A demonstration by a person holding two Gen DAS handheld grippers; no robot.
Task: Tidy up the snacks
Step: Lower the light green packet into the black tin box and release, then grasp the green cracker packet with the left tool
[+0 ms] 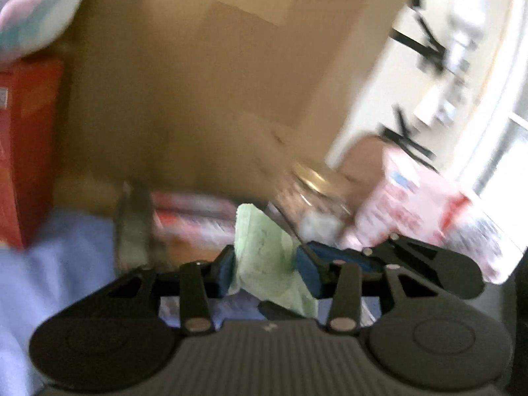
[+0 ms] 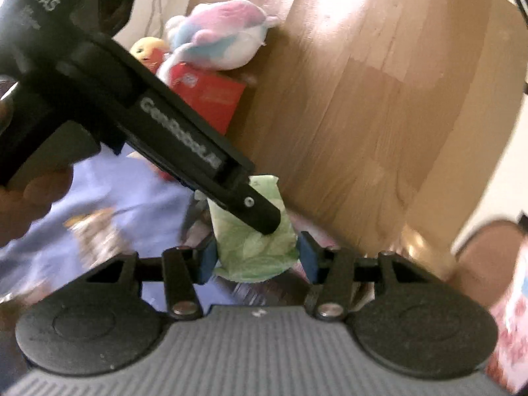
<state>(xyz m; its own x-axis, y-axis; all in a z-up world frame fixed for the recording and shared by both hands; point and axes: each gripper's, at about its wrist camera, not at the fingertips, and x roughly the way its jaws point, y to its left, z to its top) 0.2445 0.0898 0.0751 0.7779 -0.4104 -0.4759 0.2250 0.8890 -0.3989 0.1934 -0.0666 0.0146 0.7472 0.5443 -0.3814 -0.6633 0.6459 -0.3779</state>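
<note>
A pale green snack packet [image 1: 264, 250] is pinched between the blue pads of my left gripper [image 1: 267, 270], lifted above the blue cloth. The right wrist view shows the same green packet [image 2: 257, 250] with my right gripper [image 2: 257, 259] shut on its lower end. There, one of the left gripper's black fingers [image 2: 260, 213] reaches in from the upper left and presses on the packet's upper part. Both grippers hold the one packet, close together. The left wrist view is blurred.
A tall brown panel [image 2: 379, 99] stands behind. A red box [image 2: 211, 95] with a pastel plush toy [image 2: 224, 33] on it is at the left. A gold-lidded glass jar [image 1: 313, 191], a pink packet [image 1: 412, 198] and flat pink-red packs [image 1: 194, 211] lie on the blue cloth [image 1: 49, 280].
</note>
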